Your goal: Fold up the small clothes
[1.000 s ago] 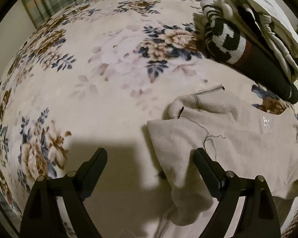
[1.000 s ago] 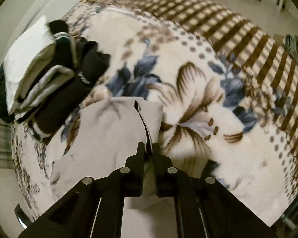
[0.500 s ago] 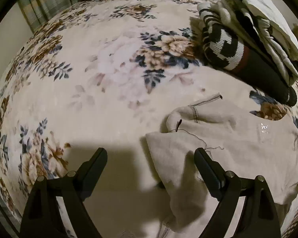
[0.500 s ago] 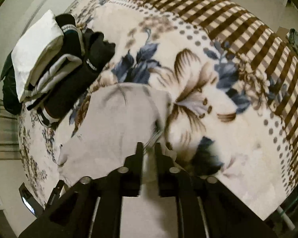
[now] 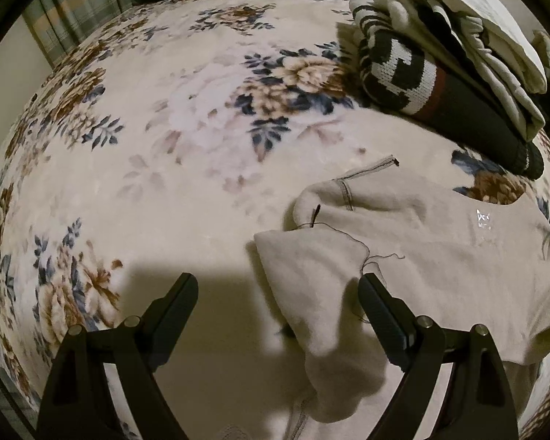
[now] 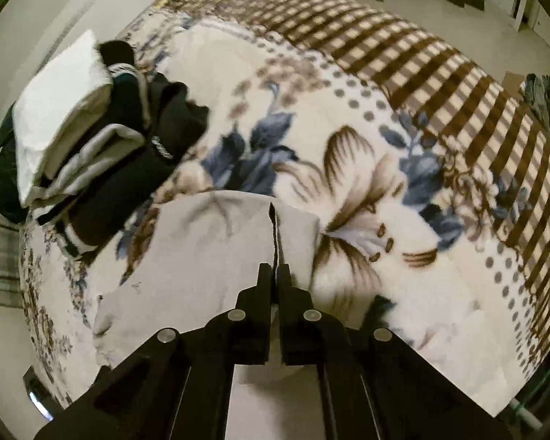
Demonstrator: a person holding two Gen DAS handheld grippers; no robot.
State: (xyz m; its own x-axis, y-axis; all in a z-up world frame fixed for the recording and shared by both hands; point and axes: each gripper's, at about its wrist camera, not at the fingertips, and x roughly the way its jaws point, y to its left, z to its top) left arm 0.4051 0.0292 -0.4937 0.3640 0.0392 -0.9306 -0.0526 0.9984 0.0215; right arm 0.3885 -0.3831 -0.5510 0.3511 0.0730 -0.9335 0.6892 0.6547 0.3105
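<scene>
Right gripper pinches the beige garment's edge on the floral blanket; left gripper gapes wide above it; small silver print unreadable; folded pile at two o'clock

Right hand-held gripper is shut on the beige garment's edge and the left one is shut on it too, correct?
Not quite. The left hand-held gripper is open, as the left wrist view shows. The right hand-held gripper is indeed shut on the beige garment.
</scene>
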